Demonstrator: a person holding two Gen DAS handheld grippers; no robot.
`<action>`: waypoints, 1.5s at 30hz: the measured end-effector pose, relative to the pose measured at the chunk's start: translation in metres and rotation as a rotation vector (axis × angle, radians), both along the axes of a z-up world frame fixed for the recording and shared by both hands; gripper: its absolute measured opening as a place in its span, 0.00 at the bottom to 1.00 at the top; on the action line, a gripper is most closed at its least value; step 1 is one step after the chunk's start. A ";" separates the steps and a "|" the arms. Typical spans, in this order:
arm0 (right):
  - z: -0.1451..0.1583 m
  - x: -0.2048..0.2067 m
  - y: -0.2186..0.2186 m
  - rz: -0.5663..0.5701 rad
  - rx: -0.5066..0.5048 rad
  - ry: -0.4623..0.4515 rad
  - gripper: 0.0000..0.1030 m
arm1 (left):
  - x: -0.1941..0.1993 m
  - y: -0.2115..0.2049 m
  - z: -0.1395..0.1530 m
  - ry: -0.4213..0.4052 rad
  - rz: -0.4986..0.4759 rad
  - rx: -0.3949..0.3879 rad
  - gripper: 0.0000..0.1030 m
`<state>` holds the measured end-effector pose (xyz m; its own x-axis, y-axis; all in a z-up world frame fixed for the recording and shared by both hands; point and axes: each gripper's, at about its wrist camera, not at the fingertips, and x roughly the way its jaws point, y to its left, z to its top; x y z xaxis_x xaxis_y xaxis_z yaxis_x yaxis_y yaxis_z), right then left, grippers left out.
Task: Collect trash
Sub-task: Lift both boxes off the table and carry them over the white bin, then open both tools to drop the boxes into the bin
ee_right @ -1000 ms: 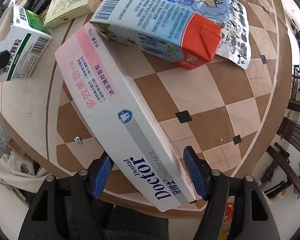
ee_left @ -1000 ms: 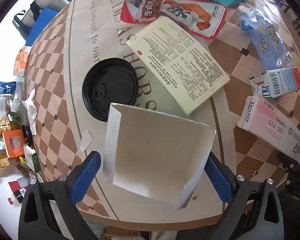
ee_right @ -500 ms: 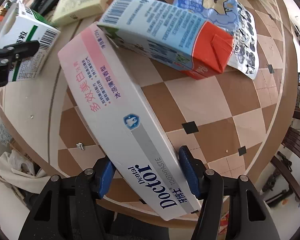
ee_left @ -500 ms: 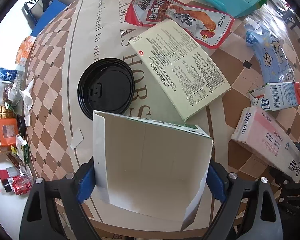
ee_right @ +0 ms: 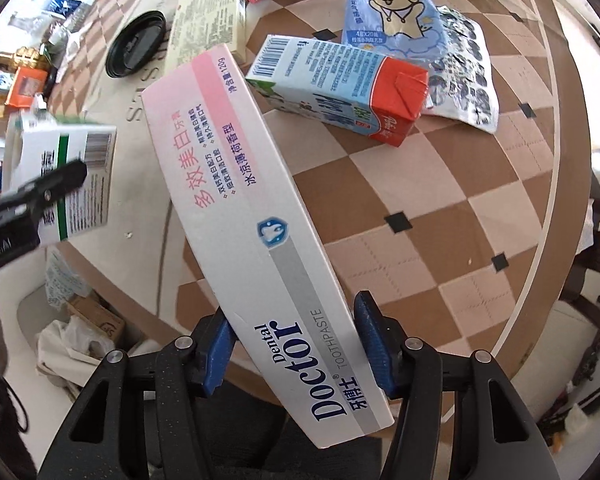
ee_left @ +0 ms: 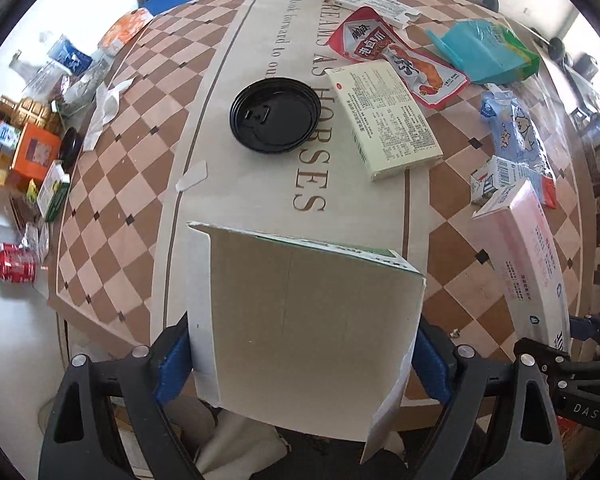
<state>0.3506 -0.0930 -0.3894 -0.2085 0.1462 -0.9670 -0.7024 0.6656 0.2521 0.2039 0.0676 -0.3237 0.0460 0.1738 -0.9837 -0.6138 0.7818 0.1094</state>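
My left gripper [ee_left: 300, 364] is shut on a white and green cardboard box [ee_left: 300, 320] and holds it above the table's near edge; the box also shows in the right wrist view [ee_right: 64, 184]. My right gripper [ee_right: 296, 350] is shut on a long pink and white Doctor toothpaste box [ee_right: 260, 216], lifted off the table and tilted; it also shows in the left wrist view [ee_left: 528, 256]. On the checkered round table [ee_left: 120, 184] lie a black cup lid [ee_left: 275, 115], a cream leaflet box [ee_left: 384, 118], a red snack pouch [ee_left: 396, 56] and a milk carton [ee_right: 340, 88].
A teal bag [ee_left: 480, 52] and a blue tissue pack [ee_right: 388, 8] lie at the far right. Bottles, an orange box and a red can [ee_left: 16, 266] crowd the floor at left. A cardboard box and white bag [ee_right: 80, 332] sit below the table edge.
Both grippers have risen and pulled back from the table. The left closed on the white box and lifted it; the right closed on the toothpaste box and raised it off the table.
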 end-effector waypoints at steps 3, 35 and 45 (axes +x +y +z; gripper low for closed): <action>0.011 -0.011 -0.019 -0.039 0.034 0.005 0.56 | -0.025 -0.011 0.004 -0.038 0.024 -0.015 0.89; -0.282 -0.233 -0.168 -0.094 -0.273 0.200 0.53 | -0.196 -0.107 -0.326 0.026 0.233 -0.526 0.89; -0.423 -0.210 -0.142 -0.086 -0.350 0.298 0.52 | -0.176 -0.108 -0.425 0.113 0.247 -0.555 0.96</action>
<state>0.1405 -0.2346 -0.8125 -0.4859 -0.1495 -0.8611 -0.5722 0.7991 0.1842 0.0274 -0.0401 -0.7490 -0.0403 -0.3729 -0.9270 -0.7926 0.5768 -0.1976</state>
